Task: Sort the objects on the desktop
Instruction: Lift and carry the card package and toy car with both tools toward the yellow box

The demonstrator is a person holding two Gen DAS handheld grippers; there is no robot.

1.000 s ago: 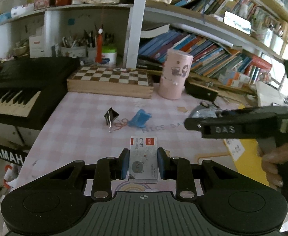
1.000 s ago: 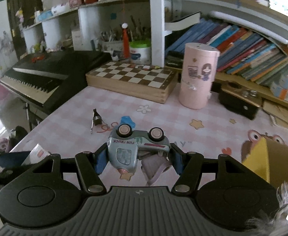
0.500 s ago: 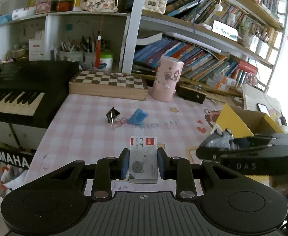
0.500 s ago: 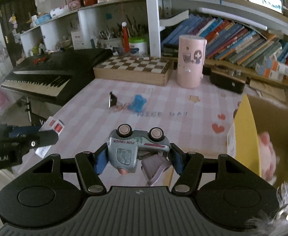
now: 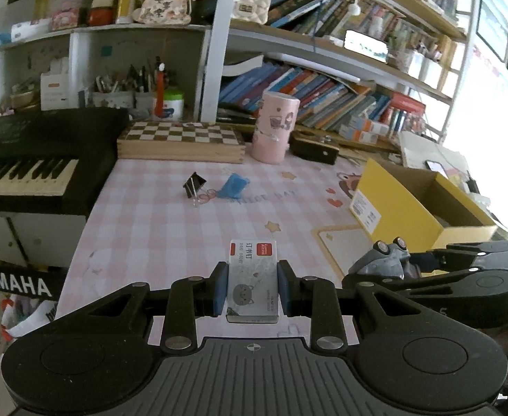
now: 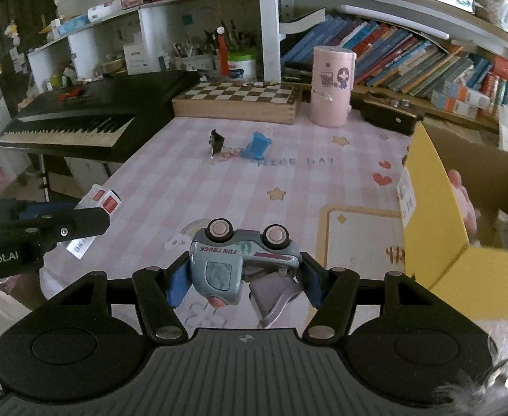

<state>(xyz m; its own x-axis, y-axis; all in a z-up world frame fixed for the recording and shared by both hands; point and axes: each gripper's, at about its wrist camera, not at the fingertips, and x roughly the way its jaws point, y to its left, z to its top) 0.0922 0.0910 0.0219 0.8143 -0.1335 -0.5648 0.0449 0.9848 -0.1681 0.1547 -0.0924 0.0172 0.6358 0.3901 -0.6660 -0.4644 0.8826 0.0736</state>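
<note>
Since a second ago both hands have swung rightward: the yellow box (image 5: 406,204), absent from the earlier left-wrist picture, now fills the right side, and the right gripper (image 5: 385,260) has dropped low beside the left.

Left wrist view: the left gripper (image 5: 253,286) is clamped on a small staple box (image 5: 253,277), blue pads pressing its two long sides. The box's long axis runs straight away from the camera, red label at the far end. It hangs above the near edge of the pink checked table (image 5: 184,228). Only the rear half is pinched, so I judge a jolt could let it tip forward and slide out short of the yellow box.

Right wrist view: the right gripper (image 6: 243,277) is closed on a toy truck (image 6: 240,256) lying on its side, wheels uppermost, long axis crosswise between the pads. A grey flap (image 6: 274,298) dangles underneath; it could catch the yellow box's near wall (image 6: 430,222).
</note>
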